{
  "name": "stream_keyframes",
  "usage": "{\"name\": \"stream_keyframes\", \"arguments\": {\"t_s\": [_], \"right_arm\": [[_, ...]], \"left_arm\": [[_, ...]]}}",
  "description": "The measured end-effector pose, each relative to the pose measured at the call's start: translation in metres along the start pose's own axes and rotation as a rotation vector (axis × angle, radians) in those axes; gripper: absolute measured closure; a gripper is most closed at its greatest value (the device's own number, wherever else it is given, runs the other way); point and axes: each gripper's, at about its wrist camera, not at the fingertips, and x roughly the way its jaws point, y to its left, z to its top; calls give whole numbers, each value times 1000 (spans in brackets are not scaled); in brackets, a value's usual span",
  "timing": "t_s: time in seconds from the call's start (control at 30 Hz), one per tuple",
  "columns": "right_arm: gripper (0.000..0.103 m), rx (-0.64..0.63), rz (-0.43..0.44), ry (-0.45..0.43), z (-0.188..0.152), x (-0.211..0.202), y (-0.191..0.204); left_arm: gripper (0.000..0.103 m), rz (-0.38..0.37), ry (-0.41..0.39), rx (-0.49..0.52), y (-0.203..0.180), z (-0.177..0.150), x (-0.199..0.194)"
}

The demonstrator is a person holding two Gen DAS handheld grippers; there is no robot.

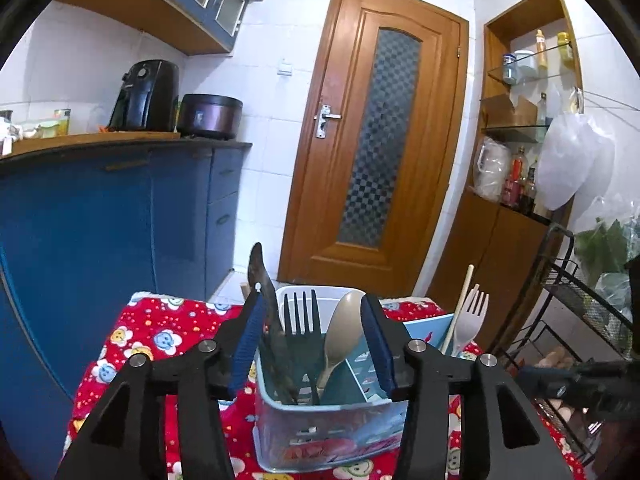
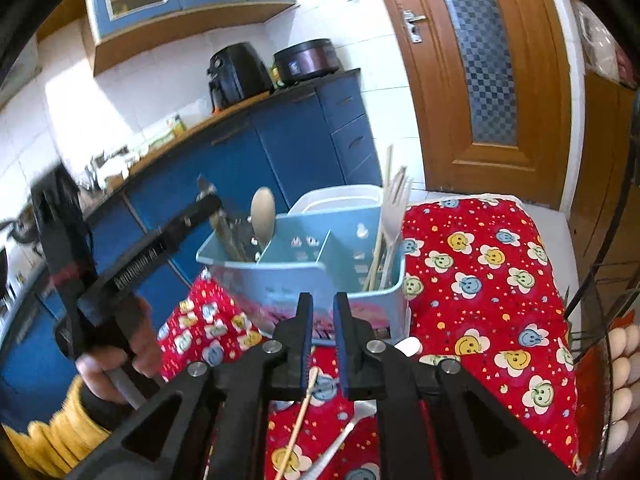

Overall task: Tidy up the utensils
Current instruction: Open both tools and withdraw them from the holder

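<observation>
A light blue utensil caddy point(image 1: 332, 432) stands on a red cartoon cloth point(image 1: 160, 328). Its near compartment holds a dark knife point(image 1: 264, 304), a black fork point(image 1: 302, 320) and a tan spoon point(image 1: 344, 328). A white fork point(image 1: 472, 316) and a chopstick point(image 1: 460, 304) stand at the far end. My left gripper point(image 1: 314, 312) is open and empty, just above that compartment. In the right wrist view the caddy point(image 2: 280, 280) is ahead of my right gripper point(image 2: 322, 308), which is open a narrow gap and empty. A chopstick point(image 2: 298, 420) and a white utensil point(image 2: 340, 436) lie on the cloth below it.
A white bin point(image 1: 332, 292) sits behind the caddy. Blue cabinets point(image 1: 100, 220) with an air fryer point(image 1: 146, 96) and cooker point(image 1: 210, 114) are left. A wooden door point(image 1: 380, 140) is ahead. A black wire rack point(image 1: 580, 300) stands at the right, with eggs point(image 2: 624, 360) on it.
</observation>
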Motion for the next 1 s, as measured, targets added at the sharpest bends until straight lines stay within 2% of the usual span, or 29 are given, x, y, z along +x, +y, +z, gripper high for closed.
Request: {"name": "stream_keyframes", "arguments": {"t_s": [0.13,0.33,0.67,1.0], "right_arm": [[77,-56,-12,12,-10,2,10],[75,-90,-9,53,-30,11,20],[59,-160,-36,115,-65,32,29],[51,-316,-101,153,-89,50,40]], "left_arm": [[52,3,8,12,0,2,-14],[52,18,31,4,3,-4,-34],[52,75,103,-21,14,-27,-59],[52,113,181,-67,29,-55,-73]]}}
